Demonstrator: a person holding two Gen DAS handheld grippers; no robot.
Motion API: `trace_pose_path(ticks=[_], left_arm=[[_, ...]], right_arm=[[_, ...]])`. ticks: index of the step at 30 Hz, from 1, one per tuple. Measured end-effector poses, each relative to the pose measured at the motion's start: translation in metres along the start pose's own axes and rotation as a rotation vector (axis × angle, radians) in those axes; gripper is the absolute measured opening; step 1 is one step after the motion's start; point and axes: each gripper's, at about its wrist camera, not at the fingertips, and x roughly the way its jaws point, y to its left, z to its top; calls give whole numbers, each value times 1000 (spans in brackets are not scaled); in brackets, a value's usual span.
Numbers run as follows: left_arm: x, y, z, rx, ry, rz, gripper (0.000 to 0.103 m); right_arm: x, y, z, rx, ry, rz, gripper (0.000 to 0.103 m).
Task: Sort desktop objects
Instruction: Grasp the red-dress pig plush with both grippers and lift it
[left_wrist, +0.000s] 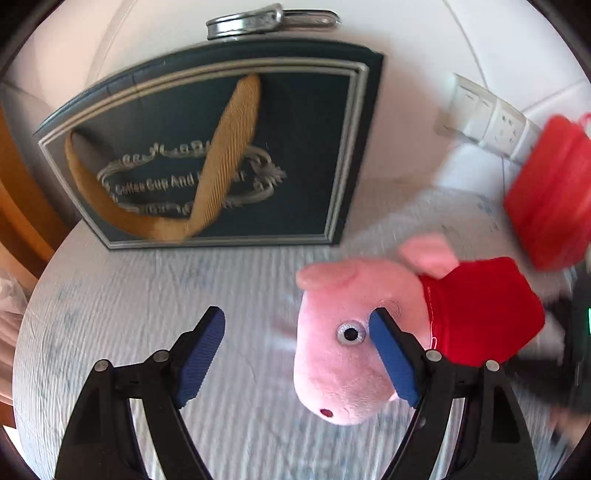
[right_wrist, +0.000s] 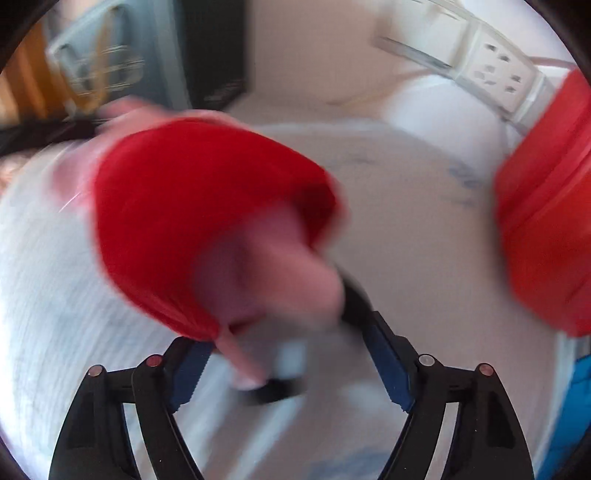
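Note:
A pink plush pig in a red dress lies on the white ribbed cloth. My left gripper is open; its right blue pad touches the pig's head near the eye, and the left pad stands apart. In the right wrist view the pig is blurred, its red dress and pink legs just ahead of my right gripper, which is open with the legs between the pads. A red round container stands at the right; it also shows in the right wrist view.
A dark green gift box with a tan ribbon handle stands at the back. A metal ring object sits above it. A white power strip lies against the wall at the right. Wooden furniture is at the left.

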Motion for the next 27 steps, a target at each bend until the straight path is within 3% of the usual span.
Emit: trace_pose_path(ticks=[1,4,6,8,9,10,14,16,24,26,27], left_arm=[[-3,0,-5,-5,-7,8,81],[-16,5,-15,-59,3,-63,81],[-28,6,-24,-46,-30,-83,81],[-32,2,-30,18,-60,-55,81],[-27,-3,-32,69,-51,-13,81],[-24,-7,-31,92,-38,13,81],[3,-11,-32,147,24,17,81],[10,-10,-33,151,26,-2,81],[40,-26,-21,162,36,-82,79],[44,-30,-18,175,36,-114,58],[43,-34,-18,184,42,-128,49]], right_arm=[[4,-12,2,3,-7,-27,56],[9,-37,5,55,23,89,56],[-7,-42,0,82,-12,145,59],[-28,-49,-10,147,-53,216,72],[-36,-52,-15,182,-71,245,86],[-45,-54,-20,223,-87,281,92],[-66,-28,-19,284,-106,405,95],[-63,-10,-11,255,-96,404,102],[-17,14,20,234,-42,423,102],[-12,15,26,211,-28,477,84],[-15,16,28,193,-31,469,80]])
